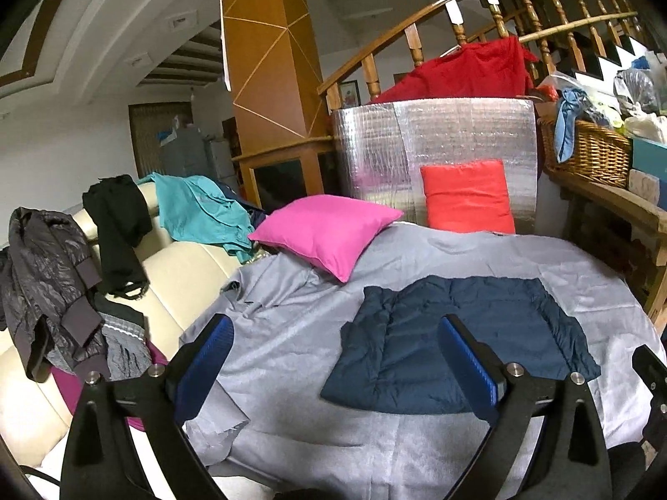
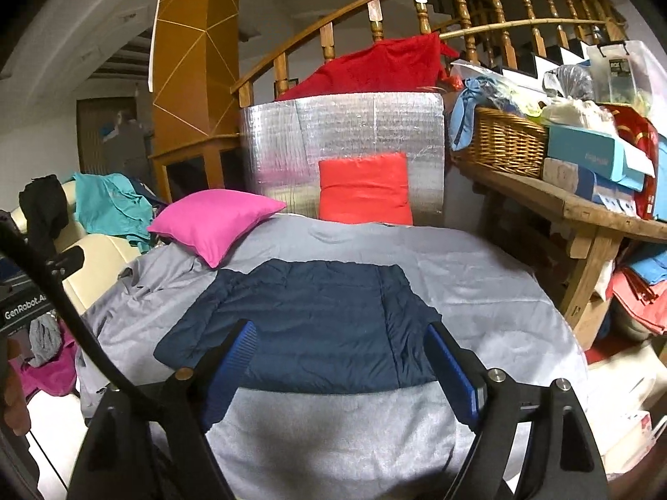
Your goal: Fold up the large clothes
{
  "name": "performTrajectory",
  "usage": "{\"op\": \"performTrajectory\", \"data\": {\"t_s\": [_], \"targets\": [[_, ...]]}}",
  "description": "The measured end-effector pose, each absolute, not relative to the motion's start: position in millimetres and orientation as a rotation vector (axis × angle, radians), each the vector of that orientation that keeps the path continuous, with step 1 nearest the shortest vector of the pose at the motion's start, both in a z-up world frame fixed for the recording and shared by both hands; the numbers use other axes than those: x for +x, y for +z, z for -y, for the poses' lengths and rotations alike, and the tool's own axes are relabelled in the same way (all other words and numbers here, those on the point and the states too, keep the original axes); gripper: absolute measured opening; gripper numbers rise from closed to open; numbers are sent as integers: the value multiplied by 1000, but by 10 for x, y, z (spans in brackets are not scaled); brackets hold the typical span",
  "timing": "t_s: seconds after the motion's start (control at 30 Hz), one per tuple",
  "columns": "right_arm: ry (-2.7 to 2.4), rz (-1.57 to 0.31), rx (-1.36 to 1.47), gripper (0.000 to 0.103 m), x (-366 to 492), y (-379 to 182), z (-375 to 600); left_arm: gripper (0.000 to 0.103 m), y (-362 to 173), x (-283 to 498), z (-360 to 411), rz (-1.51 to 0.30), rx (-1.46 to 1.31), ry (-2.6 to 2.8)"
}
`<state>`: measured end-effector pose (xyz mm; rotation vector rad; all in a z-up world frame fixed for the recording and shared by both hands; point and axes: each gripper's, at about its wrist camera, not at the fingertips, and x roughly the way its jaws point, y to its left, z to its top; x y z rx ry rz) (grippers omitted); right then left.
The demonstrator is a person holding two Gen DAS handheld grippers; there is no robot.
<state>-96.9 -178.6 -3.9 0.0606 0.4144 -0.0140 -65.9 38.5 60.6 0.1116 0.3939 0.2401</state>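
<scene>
At the far left, a dark jacket [image 1: 46, 287] and a black garment [image 1: 114, 225] are draped over a cream sofa [image 1: 183, 266], with a teal garment [image 1: 200, 212] heaped just beyond them. A pink pillow [image 1: 329, 233] is propped at the left rear of the grey sheet [image 1: 292, 325], partly on the sheet.

The left gripper [image 1: 335, 358] is held above the sheet's near part, its jaws spread wide with nothing between the blue pads [image 1: 204, 371]. The navy jacket [image 1: 458, 337] is laid flat and folded into a rough rectangle in the middle of the sheet, apart from both grippers, just right of the left one's centre line.

In the right wrist view, the right gripper [image 2: 339, 360] is seen above the near edge of the same navy jacket, jaws well apart and empty; no fabric is pinched by either pad.

Behind the sheet, a red cushion [image 2: 362, 187] is leaned against a silver foil panel [image 2: 342, 141], over which a red cloth [image 2: 375, 71] is draped by the banister [image 2: 375, 4]. To the right, a wicker basket [image 2: 500, 141] and boxes [image 2: 596, 158] are set on a wooden bench [image 2: 583, 208].
</scene>
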Motion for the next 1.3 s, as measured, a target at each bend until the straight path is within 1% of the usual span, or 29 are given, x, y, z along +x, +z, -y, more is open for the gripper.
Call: {"op": "performTrajectory", "data": {"t_s": [0.4, 1.3], "targets": [[-44, -385, 62, 85, -1092, 142, 1737, 98, 744, -795, -356, -369, 92, 241], [-47, -410, 92, 85, -1025, 66, 1793, 98, 717, -805, -344, -368, 101, 255]]}}
